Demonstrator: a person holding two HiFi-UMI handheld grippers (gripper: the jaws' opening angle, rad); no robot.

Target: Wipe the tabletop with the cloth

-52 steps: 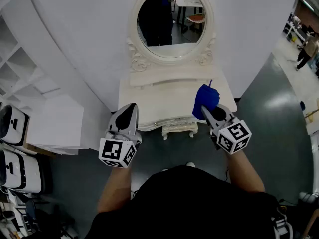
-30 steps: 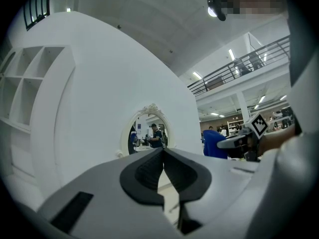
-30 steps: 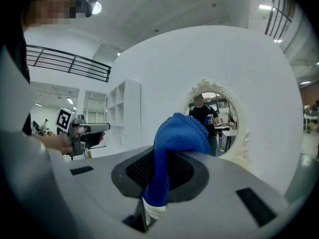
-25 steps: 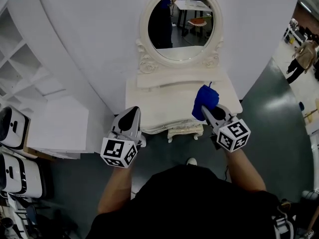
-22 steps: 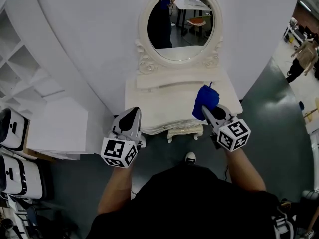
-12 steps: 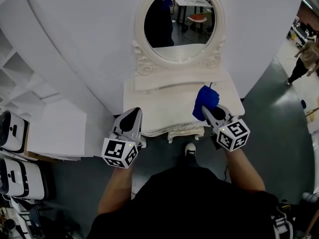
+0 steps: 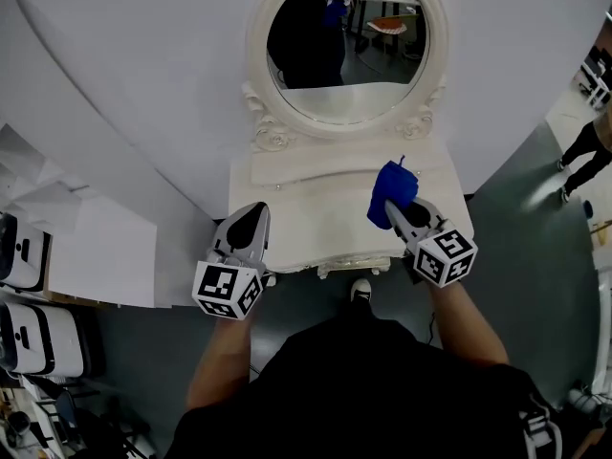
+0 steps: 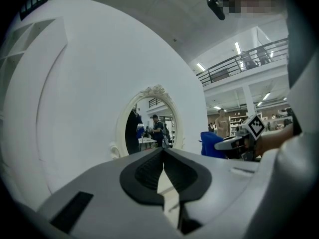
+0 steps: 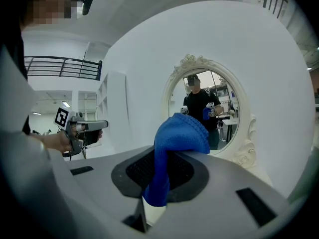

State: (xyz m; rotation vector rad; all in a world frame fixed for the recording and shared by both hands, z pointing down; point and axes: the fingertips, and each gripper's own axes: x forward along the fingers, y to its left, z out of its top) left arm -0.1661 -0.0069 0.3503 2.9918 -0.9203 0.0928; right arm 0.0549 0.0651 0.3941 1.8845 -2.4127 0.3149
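A blue cloth (image 7: 393, 187) bunches out of my right gripper (image 7: 391, 207), which is shut on it above the right part of the cream dressing-table top (image 7: 306, 220). In the right gripper view the blue cloth (image 9: 175, 138) folds over the jaws and hangs down between them. My left gripper (image 7: 248, 216) hovers over the table's front left edge, jaws shut with nothing in them. In the left gripper view the left gripper (image 8: 163, 153) points at the oval mirror (image 8: 149, 123), with the right gripper and cloth (image 8: 210, 144) off to the right.
An ornate oval mirror (image 7: 349, 41) stands at the back of the table on a raised shelf (image 7: 316, 161) against a white wall. White shelving (image 7: 57, 228) stands to the left. Grey floor (image 7: 535, 218) lies to the right, where a person walks.
The view has closed in on the table and tilted down; the mirror sits larger and higher in the frame. Both grippers keep their pose, the right one still holding the cloth.
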